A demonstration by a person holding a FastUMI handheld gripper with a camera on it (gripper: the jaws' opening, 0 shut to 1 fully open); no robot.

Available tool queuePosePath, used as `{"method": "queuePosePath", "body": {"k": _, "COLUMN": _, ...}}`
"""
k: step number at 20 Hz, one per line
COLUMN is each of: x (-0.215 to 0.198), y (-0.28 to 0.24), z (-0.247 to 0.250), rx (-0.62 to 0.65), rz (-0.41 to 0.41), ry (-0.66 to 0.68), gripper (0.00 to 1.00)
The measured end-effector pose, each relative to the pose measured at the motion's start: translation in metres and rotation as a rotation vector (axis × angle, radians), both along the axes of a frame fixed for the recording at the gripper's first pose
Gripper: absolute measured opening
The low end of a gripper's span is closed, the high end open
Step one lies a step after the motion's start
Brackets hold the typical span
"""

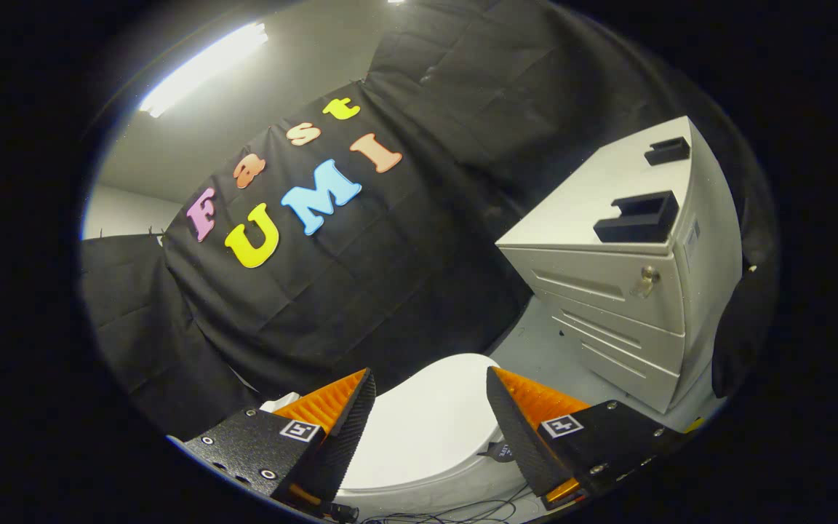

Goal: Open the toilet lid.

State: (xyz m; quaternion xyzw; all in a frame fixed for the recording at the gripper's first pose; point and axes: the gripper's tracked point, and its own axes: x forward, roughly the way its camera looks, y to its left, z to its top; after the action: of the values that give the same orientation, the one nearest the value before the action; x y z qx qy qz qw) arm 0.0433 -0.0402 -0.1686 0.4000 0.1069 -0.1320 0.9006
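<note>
Approaching from above: gripper (430,386) spread wide, pinching nothing, framing the closed toilet lid (426,429) just ahead between the fingers (likely lining up on its rim). Drawer cabinet (630,291) beyond, well apart.

No legible wording from where I stand, small square coded markers on both fingers (361,415) of the gripper (430,411), tiny dark tag beside the toilet lid (426,429) too small to read, pale sticker on the cabinet (710,240) side unreadable
</note>
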Motion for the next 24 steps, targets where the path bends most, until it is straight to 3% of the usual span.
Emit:
{"method": "queuePosePath", "body": {"k": 9, "x": -0.001, "y": 0.02, "z": -0.087, "rx": 0.251, "rz": -0.05, "ry": 0.133, "gripper": 0.94}}
{"method": "queuePosePath", "body": {"k": 13, "x": 0.013, "y": 0.031, "z": -0.103, "rx": 0.315, "rz": -0.038, "ry": 0.171, "gripper": 0.94}}
{"method": "queuePosePath", "body": {"k": 24, "x": -0.002, "y": 0.038, "z": -0.161, "rx": 0.513, "rz": -0.097, "ry": 0.215, "gripper": 0.94}}
